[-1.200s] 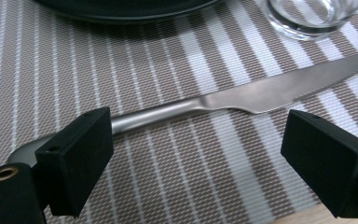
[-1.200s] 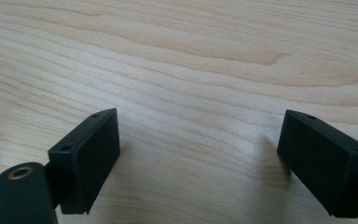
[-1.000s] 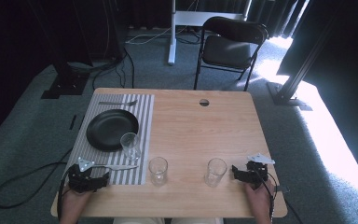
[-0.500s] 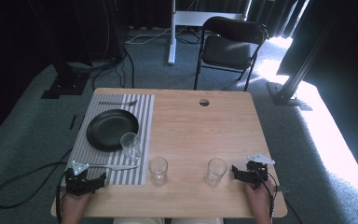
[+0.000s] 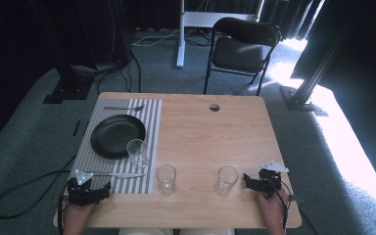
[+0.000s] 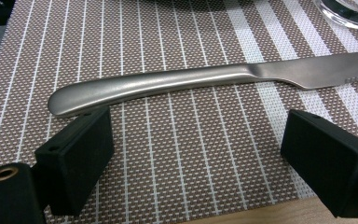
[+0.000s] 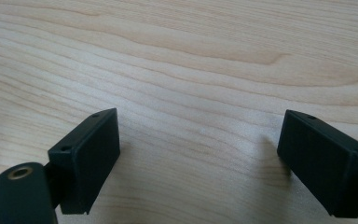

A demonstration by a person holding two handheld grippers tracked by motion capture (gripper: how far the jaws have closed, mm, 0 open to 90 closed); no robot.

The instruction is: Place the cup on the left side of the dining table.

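The left gripper [image 6: 193, 154] stands with jaws apart and empty, just short of the knife [image 6: 214, 81], which lies flat on the striped placemat [image 6: 168, 163]. Picking it up looks to be the step in hand — next, ease forward and straddle the handle. Well to the knife's right, the right gripper [image 7: 198, 158] gapes over bare table [image 7: 191, 56] — holding nothing.

Matte steel knife [image 6: 205, 81], lying flat across striped placemat [image 6: 168, 163]
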